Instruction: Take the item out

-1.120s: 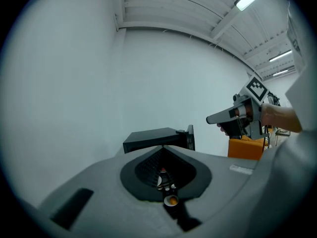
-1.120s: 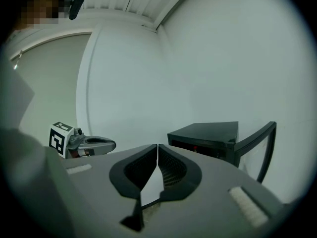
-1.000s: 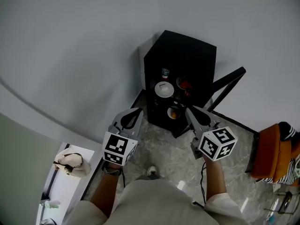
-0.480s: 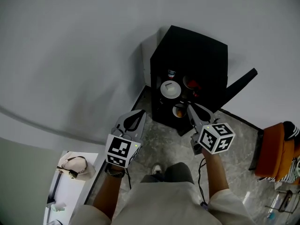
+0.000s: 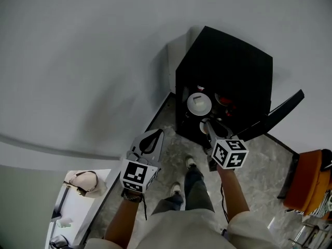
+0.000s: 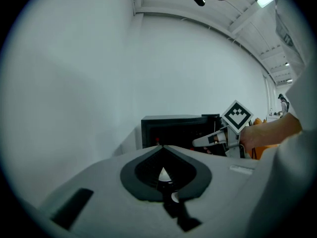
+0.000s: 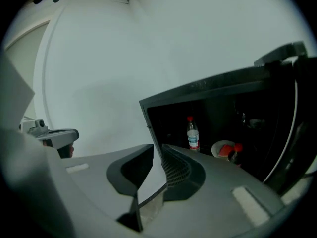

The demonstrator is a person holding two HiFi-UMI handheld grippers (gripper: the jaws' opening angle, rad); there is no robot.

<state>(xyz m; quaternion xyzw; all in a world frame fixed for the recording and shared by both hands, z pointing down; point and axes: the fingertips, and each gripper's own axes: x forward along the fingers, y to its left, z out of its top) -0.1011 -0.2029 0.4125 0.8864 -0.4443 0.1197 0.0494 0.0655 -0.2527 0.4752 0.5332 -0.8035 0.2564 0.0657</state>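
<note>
Right gripper (image 7: pixel 157 150) just opening, empty; black cabinet (image 7: pixel 223 81) holds bottle (image 7: pixel 192 133), plate (image 7: pixel 216 148)

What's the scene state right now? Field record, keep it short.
cabinet: black cabinet, door swung open
inside: white plate, clear bottle with red cap, dish with something red
right tool: at the cabinet mouth, jaws a little apart and just been opening, nothing between them
left tool: off to the left of the cabinet, jaws together, empty
item taken out: not yet
</note>
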